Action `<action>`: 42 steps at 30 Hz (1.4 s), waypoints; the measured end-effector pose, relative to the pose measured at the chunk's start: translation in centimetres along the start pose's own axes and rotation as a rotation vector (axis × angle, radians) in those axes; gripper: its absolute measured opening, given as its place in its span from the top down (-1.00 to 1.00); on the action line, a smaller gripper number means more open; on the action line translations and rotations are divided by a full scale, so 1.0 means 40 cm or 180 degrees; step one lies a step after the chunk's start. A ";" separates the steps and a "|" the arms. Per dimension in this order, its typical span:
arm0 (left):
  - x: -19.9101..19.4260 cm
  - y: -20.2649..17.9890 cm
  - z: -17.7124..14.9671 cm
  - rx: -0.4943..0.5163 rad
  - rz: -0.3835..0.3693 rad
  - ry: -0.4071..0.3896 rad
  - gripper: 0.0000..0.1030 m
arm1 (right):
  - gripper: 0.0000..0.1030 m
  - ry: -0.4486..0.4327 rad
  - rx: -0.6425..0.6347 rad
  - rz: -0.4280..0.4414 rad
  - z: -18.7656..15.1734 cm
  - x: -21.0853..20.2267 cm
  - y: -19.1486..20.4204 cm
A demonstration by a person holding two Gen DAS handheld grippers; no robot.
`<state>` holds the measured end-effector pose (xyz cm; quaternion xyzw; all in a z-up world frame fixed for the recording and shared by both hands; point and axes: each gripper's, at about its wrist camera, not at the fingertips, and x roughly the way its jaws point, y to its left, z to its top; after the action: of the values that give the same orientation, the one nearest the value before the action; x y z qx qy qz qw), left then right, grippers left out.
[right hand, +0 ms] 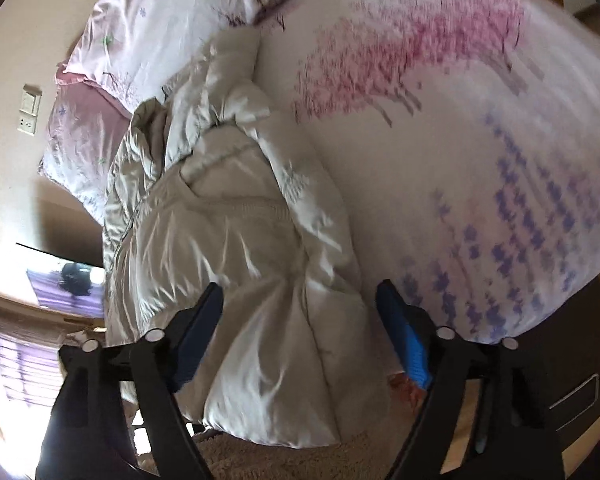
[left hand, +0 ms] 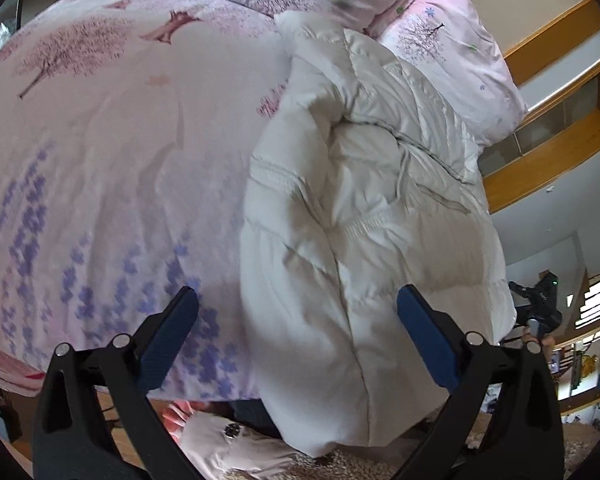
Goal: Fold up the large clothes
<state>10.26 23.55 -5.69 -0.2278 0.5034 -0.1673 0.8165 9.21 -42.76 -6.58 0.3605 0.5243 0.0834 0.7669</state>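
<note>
Both tongs stand released above the bed point(left hand: 100, 140): left tongs point(left hand: 298, 304) and right tongs point(right hand: 300, 300) gape over the near end of the white jacket point(left hand: 360, 200), gripping nothing. That jacket lies bunched along the bed's edge, its far end just beside the pillow point(left hand: 452, 52).

A home bedroom: a bed point(left hand: 100, 140) under a pink tree-print sheet fills the frame, matching pillows point(left hand: 452, 52) at upper right, wooden shelving point(left hand: 548, 160) along the right edge, shaggy rug point(right hand: 280, 460) at bottom
</note>
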 end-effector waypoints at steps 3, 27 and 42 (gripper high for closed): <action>0.000 -0.007 -0.013 0.0013 -0.0045 0.0012 -0.64 | -0.30 0.0054 -0.0003 0.0157 -0.010 0.006 -0.006; 0.010 -0.057 -0.077 -0.0244 -0.0390 0.0151 0.53 | 0.58 0.0085 -0.0091 0.0691 -0.084 -0.001 -0.008; -0.123 -0.120 0.042 -0.0040 -0.0524 -0.0555 0.74 | 0.77 -0.0810 -0.0388 0.0882 -0.021 -0.120 0.153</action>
<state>9.42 22.33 1.22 -0.2872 0.4110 -0.2102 0.8393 7.91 -40.38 0.75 0.3898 0.3624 0.1735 0.8286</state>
